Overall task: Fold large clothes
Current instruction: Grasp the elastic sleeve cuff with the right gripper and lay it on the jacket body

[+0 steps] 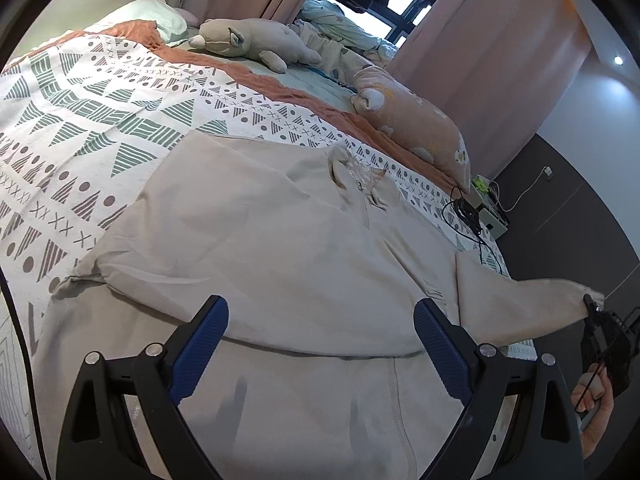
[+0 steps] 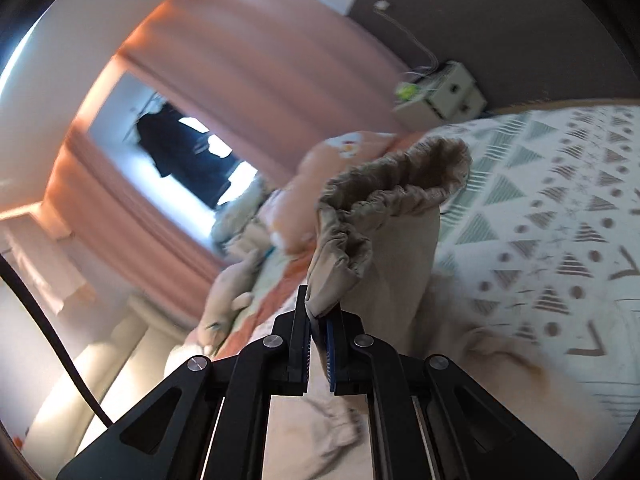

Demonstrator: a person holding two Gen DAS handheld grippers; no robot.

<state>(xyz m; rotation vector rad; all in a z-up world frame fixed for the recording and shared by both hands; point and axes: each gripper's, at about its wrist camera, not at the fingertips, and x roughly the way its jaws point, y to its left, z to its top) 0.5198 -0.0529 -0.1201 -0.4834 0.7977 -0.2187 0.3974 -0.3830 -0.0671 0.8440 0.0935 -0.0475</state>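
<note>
1. Left wrist view: the left hand-held gripper [image 1: 320, 344] hangs over the bed with its blue-padded fingers [image 1: 200, 352] wide apart and nothing between them.
2. Under it and toward 12 o'clock lies the beige sweatshirt [image 1: 260, 232], spread front-up on the patterned bedspread [image 1: 100, 120], its collar [image 1: 360, 180] toward 1 o'clock and its bottom part folded up across the body.
3. One sleeve lies flat toward 9 o'clock; the other sleeve [image 1: 520, 304] stretches off toward 3 o'clock, lifted clear of the bed.
4. At 3 o'clock the right hand-held gripper [image 1: 592, 306] pinches that sleeve's cuff, with the person's hand [image 1: 596, 400] on its grip just below.
5. A plush animal [image 1: 248, 40] and an orange pillow [image 1: 416, 128] lie along the far side, near 12 and 1 o'clock; a small box with cables [image 1: 490, 220] sits at 2 o'clock.
6. Right wrist view, blurred: the right hand-held gripper [image 2: 320, 316] is clamped tight on the edge of the sleeve cuff [image 2: 392, 184], which rises toward 12 o'clock with its gathered opening agape.
7. The bedspread [image 2: 560, 220] fills 3 o'clock; pink curtains [image 2: 260, 64] and a window lie toward 10 o'clock.
</note>
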